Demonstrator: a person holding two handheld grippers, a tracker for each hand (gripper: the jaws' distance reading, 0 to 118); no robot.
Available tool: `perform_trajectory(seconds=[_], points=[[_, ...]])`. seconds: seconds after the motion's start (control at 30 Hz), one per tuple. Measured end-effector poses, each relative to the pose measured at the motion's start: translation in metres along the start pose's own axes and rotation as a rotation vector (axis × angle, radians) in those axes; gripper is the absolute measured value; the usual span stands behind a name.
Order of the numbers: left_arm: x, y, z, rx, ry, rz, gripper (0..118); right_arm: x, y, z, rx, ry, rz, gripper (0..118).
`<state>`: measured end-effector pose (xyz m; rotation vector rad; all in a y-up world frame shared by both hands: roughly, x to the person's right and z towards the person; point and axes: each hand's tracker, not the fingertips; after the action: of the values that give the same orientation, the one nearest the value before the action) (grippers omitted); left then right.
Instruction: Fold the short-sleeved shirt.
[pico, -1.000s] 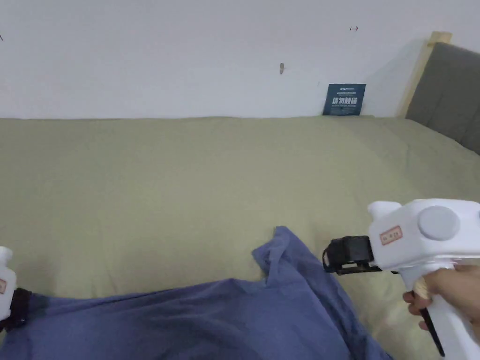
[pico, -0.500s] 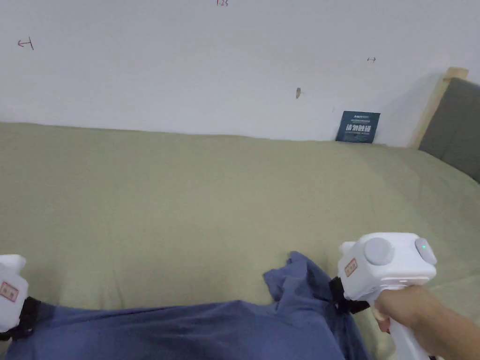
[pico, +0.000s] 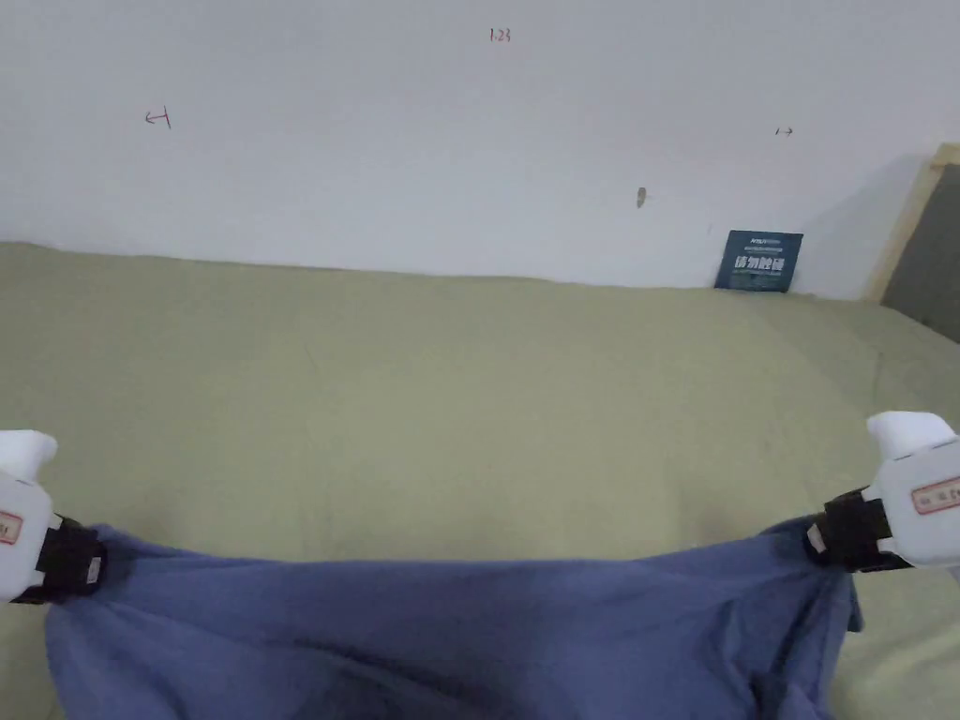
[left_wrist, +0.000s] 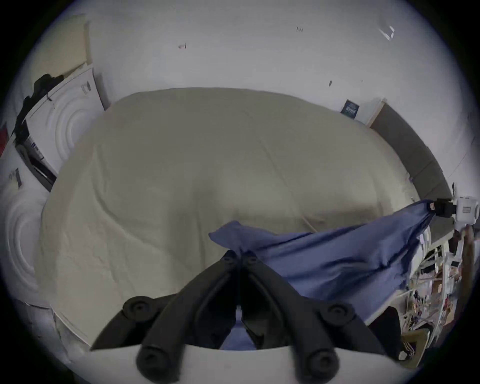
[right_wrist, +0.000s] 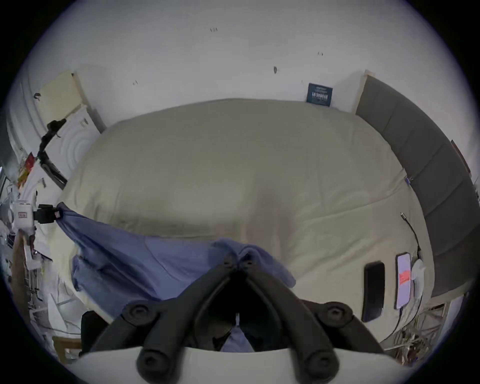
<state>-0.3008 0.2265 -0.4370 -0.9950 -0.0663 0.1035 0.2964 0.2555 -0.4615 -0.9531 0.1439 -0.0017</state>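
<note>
A blue short-sleeved shirt (pico: 450, 628) hangs stretched wide above the near edge of the bed. My left gripper (pico: 94, 567) is shut on its left corner. My right gripper (pico: 814, 542) is shut on its right corner. In the left gripper view the black jaws (left_wrist: 239, 259) pinch blue cloth (left_wrist: 324, 257), and the other gripper (left_wrist: 439, 209) holds the far end. In the right gripper view the jaws (right_wrist: 237, 261) close on bunched cloth (right_wrist: 145, 259), with the other gripper (right_wrist: 55, 214) at the far left. The shirt's lower part runs out of the head view.
The bed (pico: 469, 403) has an olive-green cover and reaches back to a white wall. A small blue sign (pico: 757, 262) leans on the wall. A grey headboard (right_wrist: 415, 161) stands at the right. Two phones (right_wrist: 374, 291) and a cable lie near the bed's right edge.
My right gripper closed on the bunched right part of the shirt and pulled it out to the right. The cloth went from crumpled to stretched taut between both grippers.
</note>
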Motion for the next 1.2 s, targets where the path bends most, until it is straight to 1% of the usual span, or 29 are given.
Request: perform_trajectory(seconds=[0.13,0.27,0.3,0.43,0.5,0.6,0.7,0.8,0.83,0.87,0.9,0.93,0.97,1.0,1.03,1.1,1.13,1.17,1.2], points=[[-0.008,-0.044,0.043,0.027,-0.017,0.006,1,0.001,-0.042,0.045,0.021,0.032,0.002,0],[-0.010,-0.100,0.059,0.019,-0.015,0.032,1,0.002,-0.095,0.060,-0.005,0.045,0.001,0],[-0.011,-0.113,0.059,0.008,-0.015,0.037,1,0.002,-0.108,0.059,-0.021,0.042,-0.014,0],[-0.010,-0.167,0.044,-0.052,0.013,0.073,1,0.006,-0.160,0.042,-0.113,0.050,-0.067,0],[-0.010,-0.187,0.032,-0.091,0.025,0.101,1,0.009,-0.181,0.029,-0.143,0.032,-0.075,0],[-0.012,-0.206,0.012,-0.106,0.042,0.122,1,0.013,-0.201,0.003,-0.195,-0.029,-0.067,0],[-0.012,-0.214,-0.003,-0.129,0.056,0.127,1,0.028,-0.214,-0.023,-0.218,-0.038,-0.126,0],[-0.006,-0.215,-0.005,-0.130,0.064,0.105,1,0.028,-0.220,-0.031,-0.211,-0.052,-0.110,0],[-0.006,-0.213,-0.005,-0.130,0.064,0.094,4,0.027,-0.218,-0.031,-0.208,-0.047,-0.101,0],[-0.005,-0.211,-0.001,-0.132,0.063,0.081,11,0.025,-0.215,-0.031,-0.219,-0.042,-0.084,8],[-0.004,-0.209,0.002,-0.129,0.069,0.079,30,0.022,-0.213,-0.025,-0.232,-0.053,-0.063,27],[-0.004,-0.206,0.010,-0.129,0.084,0.083,72,0.018,-0.208,-0.018,-0.250,-0.105,-0.019,56],[-0.005,-0.203,0.015,-0.138,0.092,0.093,95,0.015,-0.203,-0.011,-0.256,-0.142,0.015,71],[-0.007,-0.202,0.023,-0.142,0.082,0.105,100,0.013,-0.198,-0.003,-0.248,-0.161,0.034,72],[-0.009,-0.200,0.034,-0.133,0.056,0.128,99,0.009,-0.193,0.011,-0.212,-0.146,0.036,69],[-0.009,-0.192,0.054,-0.100,0.021,0.158,99,0.004,-0.180,0.031,-0.145,-0.135,0.017,70],[-0.006,-0.190,0.064,-0.085,0.026,0.158,99,0.001,-0.173,0.040,-0.110,-0.110,-0.003,70],[-0.004,-0.185,0.073,-0.062,0.026,0.157,97,-0.010,-0.168,0.055,-0.076,-0.082,-0.025,69],[-0.001,-0.182,0.079,-0.037,0.031,0.149,91,-0.014,-0.163,0.062,-0.055,-0.056,-0.044,67]])
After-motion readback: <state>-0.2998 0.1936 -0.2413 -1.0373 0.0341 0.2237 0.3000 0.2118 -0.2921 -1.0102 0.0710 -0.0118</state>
